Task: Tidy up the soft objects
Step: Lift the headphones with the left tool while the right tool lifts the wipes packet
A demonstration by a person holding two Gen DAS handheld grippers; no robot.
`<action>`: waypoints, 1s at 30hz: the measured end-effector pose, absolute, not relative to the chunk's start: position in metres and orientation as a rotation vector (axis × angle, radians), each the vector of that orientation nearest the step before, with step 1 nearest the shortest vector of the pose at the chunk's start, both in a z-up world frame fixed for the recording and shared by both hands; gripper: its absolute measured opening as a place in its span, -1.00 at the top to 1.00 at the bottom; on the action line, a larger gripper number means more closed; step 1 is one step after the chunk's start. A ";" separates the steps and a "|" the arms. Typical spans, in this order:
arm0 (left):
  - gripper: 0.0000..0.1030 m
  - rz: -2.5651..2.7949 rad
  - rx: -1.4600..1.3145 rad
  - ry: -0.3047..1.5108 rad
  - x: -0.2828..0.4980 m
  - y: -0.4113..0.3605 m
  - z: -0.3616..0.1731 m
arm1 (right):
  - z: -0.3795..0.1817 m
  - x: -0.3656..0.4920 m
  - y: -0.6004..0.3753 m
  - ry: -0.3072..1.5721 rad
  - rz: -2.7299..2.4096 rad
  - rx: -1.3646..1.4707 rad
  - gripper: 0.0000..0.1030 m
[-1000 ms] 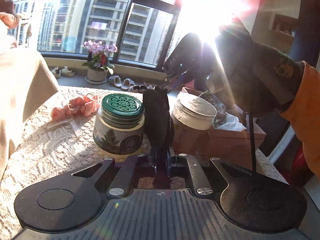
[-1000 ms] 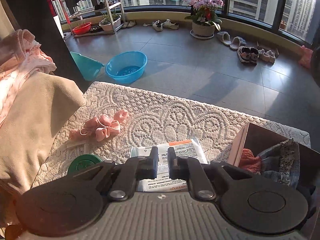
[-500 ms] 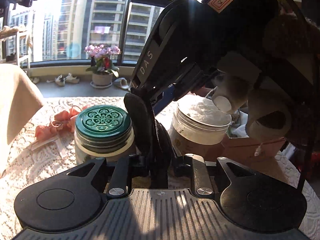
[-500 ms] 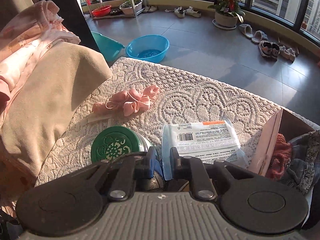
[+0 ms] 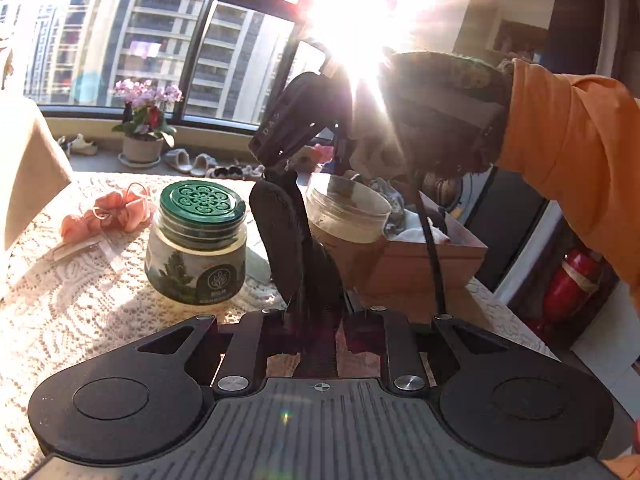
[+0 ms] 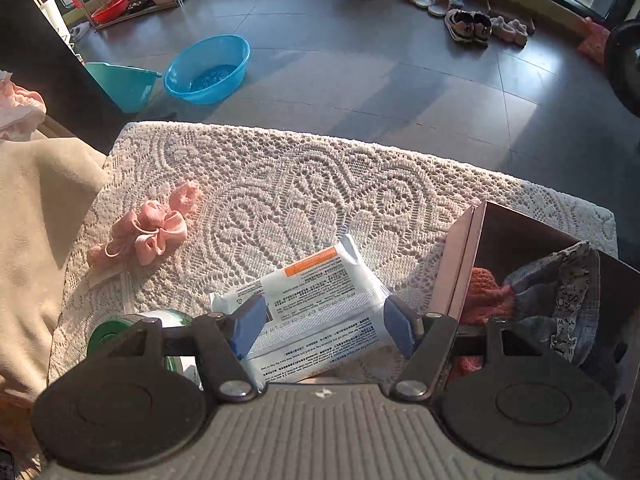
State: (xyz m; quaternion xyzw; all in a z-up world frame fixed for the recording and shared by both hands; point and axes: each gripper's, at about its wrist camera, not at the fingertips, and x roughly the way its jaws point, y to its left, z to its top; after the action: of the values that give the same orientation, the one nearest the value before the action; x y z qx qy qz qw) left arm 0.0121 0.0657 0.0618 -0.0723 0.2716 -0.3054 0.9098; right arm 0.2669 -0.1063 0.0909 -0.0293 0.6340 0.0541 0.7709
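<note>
Low sun through the window [image 5: 256,40] flares; fisheye edges bend.

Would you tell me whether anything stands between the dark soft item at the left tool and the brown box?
Yes. The pale-lidded jar stands directly between the dark soft item, upright between the left tool's fingers, and the brown box; the right tool also hangs above that path.

On the desk [image 6: 280,184] sit two jars (one green-lidded [image 5: 198,240], one white-lidded [image 5: 348,212]), one pink scrunchie [image 6: 150,232], one wipes packet [image 6: 316,304] and one cardboard box [image 6: 468,256]; two plastic basins [image 6: 208,68] stand on the floor.
</note>
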 end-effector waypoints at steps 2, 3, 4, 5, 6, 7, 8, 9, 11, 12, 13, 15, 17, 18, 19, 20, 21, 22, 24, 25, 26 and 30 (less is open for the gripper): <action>0.57 -0.627 -0.149 0.547 0.004 0.082 0.067 | 0.086 0.268 -0.098 1.441 0.130 -0.078 -0.28; 0.57 -0.630 -0.153 0.542 0.002 0.091 0.070 | 0.083 0.270 -0.095 1.476 0.127 -0.065 -0.28; 0.57 -0.628 -0.155 0.538 0.001 0.100 0.074 | 0.081 0.272 -0.095 1.505 0.111 -0.049 -0.28; 0.57 -0.622 -0.155 0.533 0.000 0.106 0.077 | 0.077 0.275 -0.095 1.531 0.093 -0.040 -0.28; 0.57 -0.606 -0.153 0.525 0.002 0.115 0.082 | 0.073 0.280 -0.095 1.559 0.072 -0.031 -0.28; 0.56 -0.579 -0.150 0.513 0.003 0.121 0.087 | 0.069 0.283 -0.096 1.575 0.058 -0.028 -0.28; 0.56 -0.554 -0.147 0.504 0.006 0.127 0.089 | 0.063 0.286 -0.096 1.602 0.041 -0.027 -0.28; 0.56 -0.519 -0.147 0.491 0.010 0.134 0.093 | 0.056 0.289 -0.096 1.631 0.033 -0.025 -0.28; 0.56 -0.466 -0.166 0.474 0.020 0.146 0.094 | 0.044 0.294 -0.094 1.682 0.022 -0.006 -0.33; 0.56 -0.443 -0.183 0.474 0.024 0.150 0.095 | 0.042 0.296 -0.093 1.696 0.027 0.009 -0.39; 0.56 -0.419 -0.202 0.479 0.030 0.154 0.093 | 0.042 0.298 -0.093 1.704 0.030 0.016 -0.40; 0.56 -0.383 -0.242 0.496 0.041 0.159 0.088 | 0.041 0.303 -0.094 1.720 0.026 0.040 -0.40; 0.56 -0.364 -0.276 0.517 0.050 0.164 0.081 | 0.041 0.307 -0.097 1.730 0.015 0.067 -0.40; 0.56 -0.363 -0.286 0.527 0.053 0.164 0.079 | 0.043 0.309 -0.100 1.726 0.006 0.087 -0.40; 0.56 -0.365 -0.291 0.537 0.054 0.164 0.077 | 0.044 0.311 -0.101 1.719 -0.001 0.102 -0.40; 0.56 -0.367 -0.292 0.547 0.055 0.163 0.076 | 0.046 0.313 -0.105 1.707 -0.019 0.130 -0.40; 0.56 -0.367 -0.292 0.554 0.057 0.162 0.074 | 0.047 0.315 -0.106 1.698 -0.035 0.151 -0.40; 0.56 -0.366 -0.294 0.562 0.060 0.162 0.071 | 0.049 0.317 -0.105 1.686 -0.046 0.161 -0.40; 0.56 -0.360 -0.304 0.578 0.066 0.162 0.068 | 0.056 0.321 -0.100 1.645 -0.038 0.154 -0.40; 0.56 -0.354 -0.311 0.586 0.069 0.163 0.066 | 0.059 0.323 -0.096 1.622 -0.024 0.143 -0.40; 0.56 -0.350 -0.315 0.591 0.070 0.163 0.064 | 0.062 0.328 -0.092 1.599 -0.020 0.123 -0.40; 0.56 -0.335 -0.340 0.610 0.076 0.167 0.061 | 0.063 0.335 -0.082 1.582 -0.021 0.091 -0.40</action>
State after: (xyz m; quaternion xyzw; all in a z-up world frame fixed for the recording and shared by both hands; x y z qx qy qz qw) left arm 0.0758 0.1671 0.0611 -0.1656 0.2975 -0.1634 0.9260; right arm 0.3349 -0.0819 0.0628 0.0411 0.7109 -0.0096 0.7020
